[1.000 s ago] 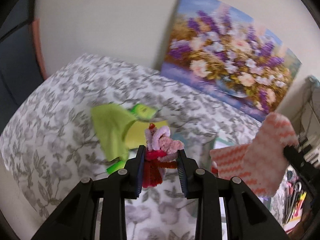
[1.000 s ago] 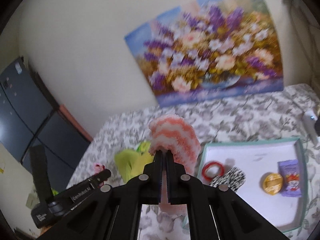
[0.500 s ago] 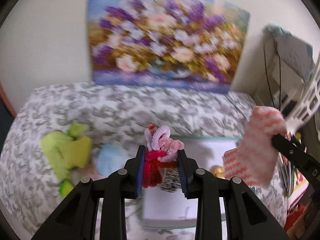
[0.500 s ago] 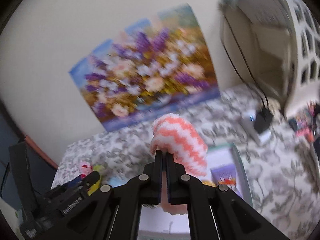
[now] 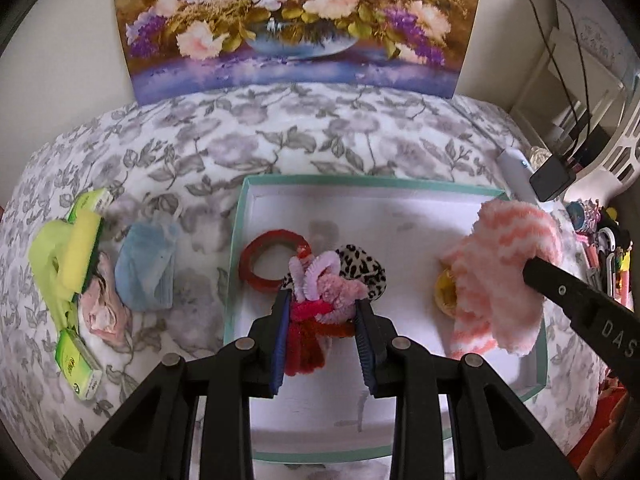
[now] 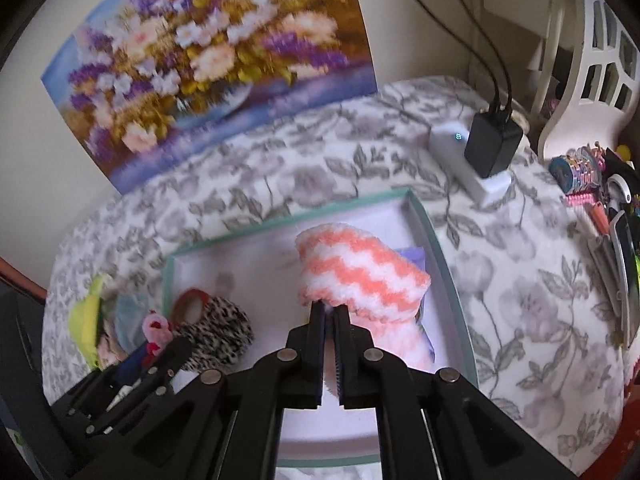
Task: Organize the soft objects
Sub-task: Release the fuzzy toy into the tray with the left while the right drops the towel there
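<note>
Nearest in left wrist view: left gripper (image 5: 322,336) closed partway on a fuzzy pipe-cleaner bundle, pink and lilac loops over a red stem (image 5: 320,300), clamped between both pads w/ the stem's long axis running roughly along the fingers, loops poking out past the tips. Held over the near-middle of the white shallow tray w/ mint-green rim (image 5: 236,240); touching the floor or just above, can't tell. Right gripper (image 6: 329,316) pinched nearly closed on a fluffy orange-and-white zigzag-striped sock (image 6: 360,272), sock draped over the tips and hanging toward the tray's right half, above a round yellow item (image 5: 444,294) and a purple packet (image 6: 414,256). Right arm nearer the tray's right wall, left nearer its left. Judged step: lower and release, both loads already above the tray, so coming move likely mostly downward. Just past the left tips, inside tray: leopard-print fabric scrunchie (image 5: 366,266) and red ring (image 5: 272,262), touching or nearly. Left of tray on the grey floral cloth (image 5: 320,128): pale blue pouch (image 5: 146,272), pink fabric piece (image 5: 102,308), lime-green cloth w/ yellow sponge (image 5: 66,256), green boxes w/ unreadable print. Far: white power strip w/ black charger (image 6: 490,148), flower painting (image 5: 288,20). Readable writing: "DAS" on right gripper's body; rest too blurred.
</note>
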